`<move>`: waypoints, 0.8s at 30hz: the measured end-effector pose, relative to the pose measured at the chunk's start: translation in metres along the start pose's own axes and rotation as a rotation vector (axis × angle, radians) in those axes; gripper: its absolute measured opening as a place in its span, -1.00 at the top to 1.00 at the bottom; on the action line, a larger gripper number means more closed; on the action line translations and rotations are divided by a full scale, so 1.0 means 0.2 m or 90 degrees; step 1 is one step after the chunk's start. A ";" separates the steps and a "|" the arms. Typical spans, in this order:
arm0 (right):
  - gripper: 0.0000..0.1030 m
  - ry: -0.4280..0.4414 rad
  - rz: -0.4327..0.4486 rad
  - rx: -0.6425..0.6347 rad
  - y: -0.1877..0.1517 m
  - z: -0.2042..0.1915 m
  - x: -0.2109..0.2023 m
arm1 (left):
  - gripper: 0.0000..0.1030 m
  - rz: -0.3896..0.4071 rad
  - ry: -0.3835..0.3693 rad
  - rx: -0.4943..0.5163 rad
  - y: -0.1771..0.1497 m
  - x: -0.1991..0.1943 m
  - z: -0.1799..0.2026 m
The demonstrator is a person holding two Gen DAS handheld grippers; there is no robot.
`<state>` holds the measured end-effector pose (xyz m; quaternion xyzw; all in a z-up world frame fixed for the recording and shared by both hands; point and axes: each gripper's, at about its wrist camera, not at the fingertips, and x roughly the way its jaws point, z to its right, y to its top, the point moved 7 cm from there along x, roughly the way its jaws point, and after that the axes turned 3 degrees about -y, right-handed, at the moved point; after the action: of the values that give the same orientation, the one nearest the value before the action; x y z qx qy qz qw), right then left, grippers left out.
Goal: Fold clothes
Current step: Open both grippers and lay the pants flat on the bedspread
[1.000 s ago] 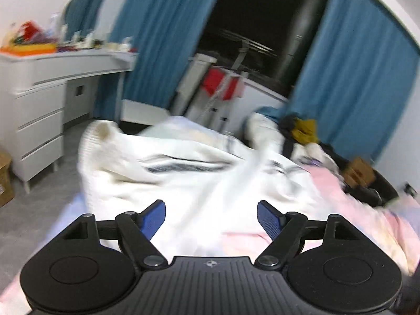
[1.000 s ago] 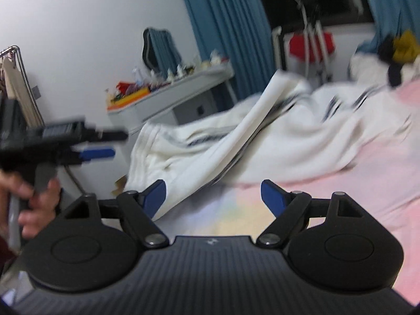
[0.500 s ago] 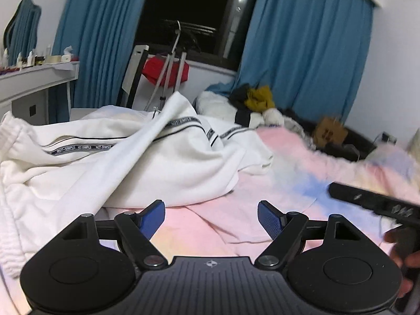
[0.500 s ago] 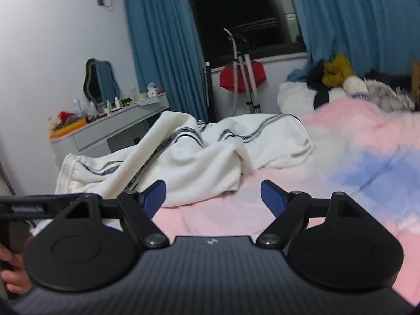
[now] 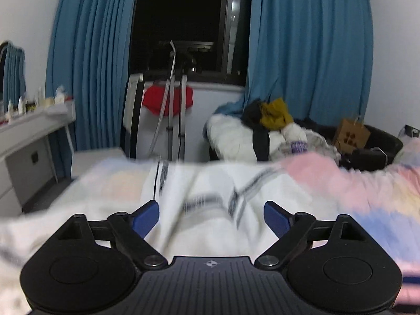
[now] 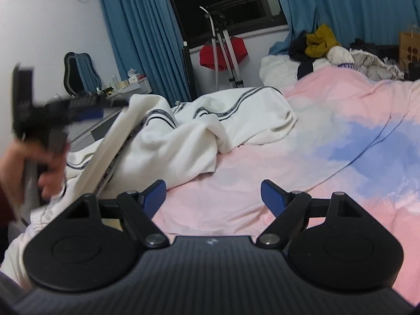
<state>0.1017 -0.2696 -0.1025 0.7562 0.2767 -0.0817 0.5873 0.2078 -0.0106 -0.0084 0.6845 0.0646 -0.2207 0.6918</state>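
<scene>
My left gripper (image 5: 211,214) is spread wide, its blue pads (image 5: 145,218) well apart with nothing clamped between them. My right gripper (image 6: 212,194) is spread just as wide and empty. From the right wrist view, my left hand (image 6: 34,168) is wrapped around its handle, blurred.

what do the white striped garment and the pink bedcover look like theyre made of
White striped garment: looks like a thick, matte knit such as cotton fleece; it bunches in soft, rounded folds, with dark woven stripe trim.
Pink bedcover: seems a thin, smooth woven or microfibre fabric, matte, lying in shallow wrinkles with pink and blue blotches. Exact fibres cannot be told.
</scene>
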 end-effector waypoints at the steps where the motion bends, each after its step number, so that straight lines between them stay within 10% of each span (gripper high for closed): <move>1: -0.58 0.000 -0.005 0.007 0.00 0.02 0.02 | -0.73 -0.002 0.002 0.004 0.04 0.06 0.00; 8: -0.58 -0.007 -0.038 0.041 -0.03 0.12 0.18 | -0.73 -0.088 0.051 0.018 0.14 0.53 -0.06; 13: -0.58 -0.007 -0.063 0.065 -0.06 0.16 0.28 | 0.15 -0.147 0.053 -0.064 0.08 0.71 -0.18; 16: -0.58 -0.006 -0.069 0.064 -0.07 0.16 0.31 | 0.70 -0.138 0.020 -0.057 0.07 0.64 -0.13; 24: -0.58 -0.018 -0.050 0.047 -0.05 0.14 0.26 | 0.78 -0.049 -0.076 0.080 0.05 -0.05 0.25</move>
<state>0.1463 -0.2777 -0.1426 0.7649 0.2947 -0.1253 0.5589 0.1925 -0.0584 0.0074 0.7093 0.0353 -0.2913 0.6410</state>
